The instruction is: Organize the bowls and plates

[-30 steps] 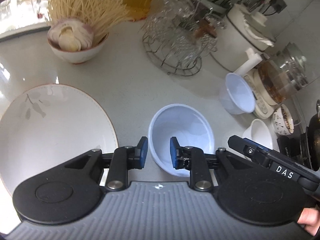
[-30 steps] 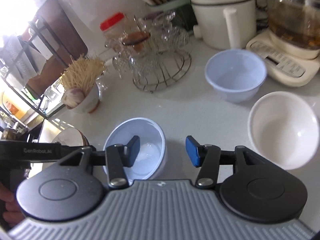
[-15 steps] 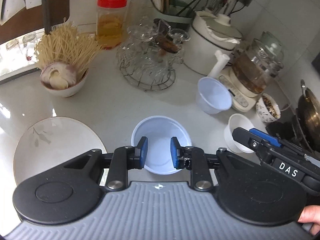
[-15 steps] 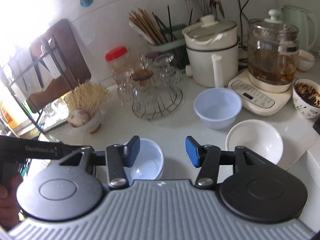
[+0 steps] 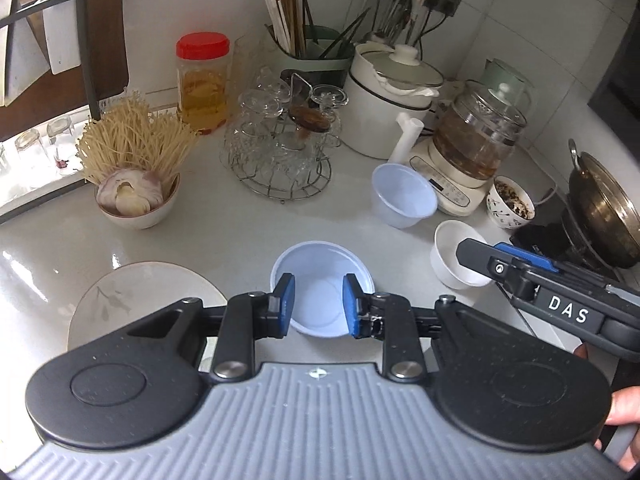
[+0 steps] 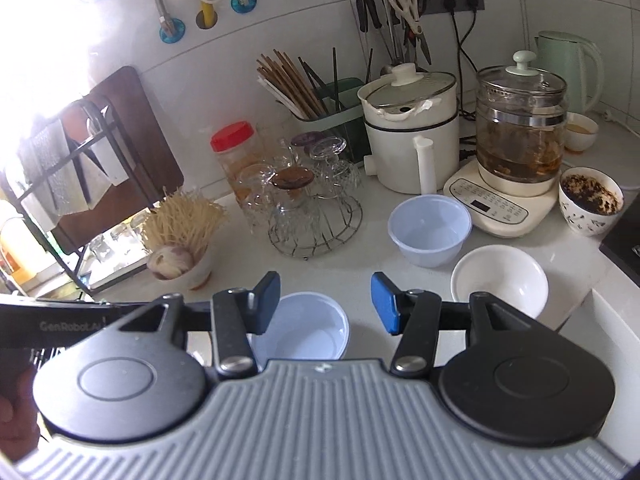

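From the left wrist, the left gripper (image 5: 316, 304) hovered high over the near blue bowl (image 5: 322, 272), fingers a narrow gap apart and gripping nothing. Left of that bowl lay the flowered plate (image 5: 132, 300); right of it stood the white bowl (image 5: 454, 256), partly behind the right gripper (image 5: 504, 258); beyond it sat the far blue bowl (image 5: 404, 196).

From the right wrist, the right gripper's fingers were spread wide and empty above the counter (image 6: 372, 264), just right of the near blue bowl (image 6: 308, 328). The white bowl (image 6: 500, 280) stood further right of it.
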Demonstrator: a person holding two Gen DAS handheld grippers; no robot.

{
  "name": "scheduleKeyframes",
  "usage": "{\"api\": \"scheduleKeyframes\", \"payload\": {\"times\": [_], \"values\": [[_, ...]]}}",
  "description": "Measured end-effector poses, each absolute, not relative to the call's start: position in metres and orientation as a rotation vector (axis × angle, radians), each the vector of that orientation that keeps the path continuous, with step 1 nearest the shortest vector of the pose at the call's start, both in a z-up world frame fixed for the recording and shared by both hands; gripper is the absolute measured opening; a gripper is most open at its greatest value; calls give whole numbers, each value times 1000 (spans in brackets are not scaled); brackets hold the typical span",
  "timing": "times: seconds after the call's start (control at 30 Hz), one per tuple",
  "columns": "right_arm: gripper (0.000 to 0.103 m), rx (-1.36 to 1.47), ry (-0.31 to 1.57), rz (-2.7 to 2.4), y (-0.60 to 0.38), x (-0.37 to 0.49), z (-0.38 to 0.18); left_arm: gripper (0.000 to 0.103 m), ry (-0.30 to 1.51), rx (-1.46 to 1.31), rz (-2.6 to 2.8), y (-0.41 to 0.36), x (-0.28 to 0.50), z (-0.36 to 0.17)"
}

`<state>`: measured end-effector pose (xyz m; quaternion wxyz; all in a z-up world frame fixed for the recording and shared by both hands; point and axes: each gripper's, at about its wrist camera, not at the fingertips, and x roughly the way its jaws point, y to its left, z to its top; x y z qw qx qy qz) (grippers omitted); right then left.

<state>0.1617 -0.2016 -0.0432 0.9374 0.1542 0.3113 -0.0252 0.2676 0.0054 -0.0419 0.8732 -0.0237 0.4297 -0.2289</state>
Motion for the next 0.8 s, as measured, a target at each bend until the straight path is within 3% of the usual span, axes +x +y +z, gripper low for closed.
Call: {"api": "scheduleKeyframes", "payload": {"times": [0.43,0.8], "values": [[54,295,623,-148,-175,116,-33,31,860,-49,-574,21,226,-36],[54,309,641,-233,-168,90,-33,40,857,-47,-659,24,220,-36]]}}
